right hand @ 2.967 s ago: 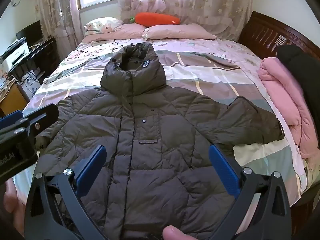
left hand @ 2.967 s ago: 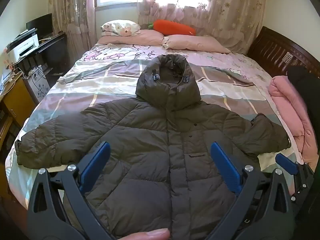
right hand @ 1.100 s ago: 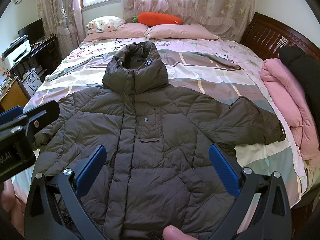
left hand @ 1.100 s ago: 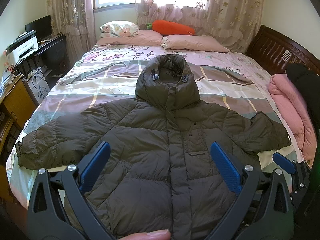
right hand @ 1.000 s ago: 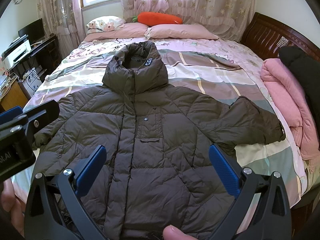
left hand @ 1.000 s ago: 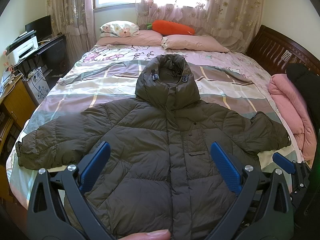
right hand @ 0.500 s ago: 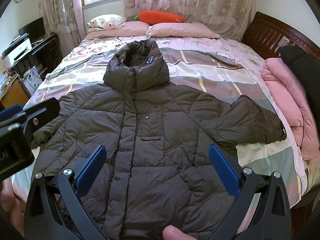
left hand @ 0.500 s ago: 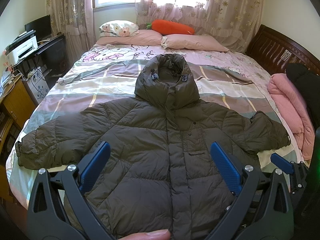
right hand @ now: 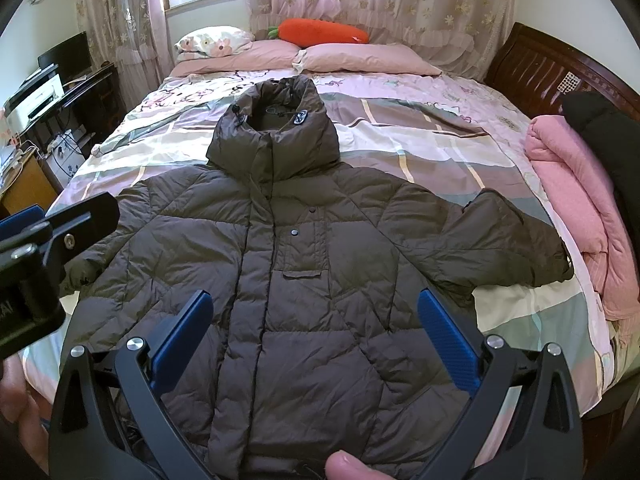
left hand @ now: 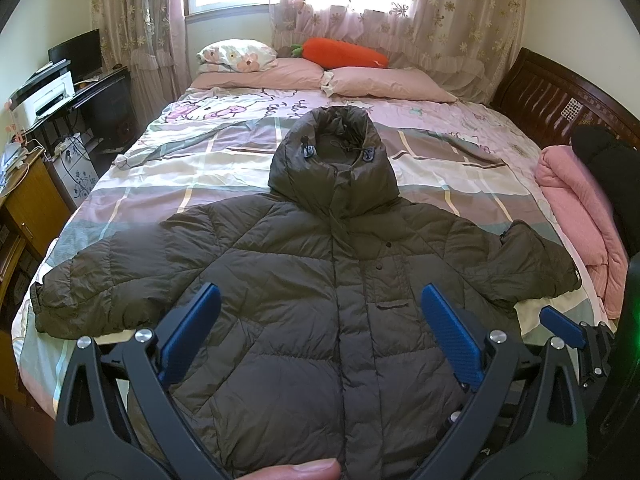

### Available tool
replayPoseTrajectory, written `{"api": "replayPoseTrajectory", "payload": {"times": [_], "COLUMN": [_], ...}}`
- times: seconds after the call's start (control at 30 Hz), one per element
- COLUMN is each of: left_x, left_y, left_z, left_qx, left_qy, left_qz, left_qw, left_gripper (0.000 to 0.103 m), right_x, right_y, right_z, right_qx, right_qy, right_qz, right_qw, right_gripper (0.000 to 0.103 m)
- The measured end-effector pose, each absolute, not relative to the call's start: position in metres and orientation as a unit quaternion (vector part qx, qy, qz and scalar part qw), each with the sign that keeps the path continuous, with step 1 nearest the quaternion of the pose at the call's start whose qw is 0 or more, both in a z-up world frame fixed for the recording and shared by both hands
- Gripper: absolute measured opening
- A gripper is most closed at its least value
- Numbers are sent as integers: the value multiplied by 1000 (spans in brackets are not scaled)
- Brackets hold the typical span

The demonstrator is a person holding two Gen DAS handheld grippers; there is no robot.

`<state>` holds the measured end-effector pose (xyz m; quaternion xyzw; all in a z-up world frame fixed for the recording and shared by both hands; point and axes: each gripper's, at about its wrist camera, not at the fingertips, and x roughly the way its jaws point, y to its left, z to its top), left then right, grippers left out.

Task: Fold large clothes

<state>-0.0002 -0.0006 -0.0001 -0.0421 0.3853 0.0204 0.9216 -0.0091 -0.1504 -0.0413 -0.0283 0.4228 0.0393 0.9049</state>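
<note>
puffer jacket [left hand: 312, 280] flat on bed [left hand: 168, 176], seemingly beneath spread fingers [left hand: 192, 332]

The dark puffer jacket [left hand: 320, 288] takes up the bed's near half, sleeves out to both edges; beyond its hood there's bare quilt [left hand: 224, 168] up to the pillows [left hand: 384, 84], and right of the jacket a pink folded blanket [left hand: 580, 216] blocks that side

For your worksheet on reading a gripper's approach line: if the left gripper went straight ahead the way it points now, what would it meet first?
Probably the dark puffer jacket spread on the bed: the open left gripper points at its lower front. Depth is unclear.
</note>
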Motion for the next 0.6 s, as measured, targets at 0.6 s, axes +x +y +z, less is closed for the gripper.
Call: {"api": "replayPoseTrajectory", "payload": {"times": [0.6], "left_x": [-1], "left_y": [-5], "left_z": [-10], "left_qx": [-51], "left_qy": [387], "left_qz": [7], "left_qw": [920], "left_gripper": [101], "right_x": [-2], "right_y": [-166], "right_z": [-50], "right_qx": [-16], "right_qy": [442], "right_qz": [38], "right_qw": [896], "right_gripper": [102]}}
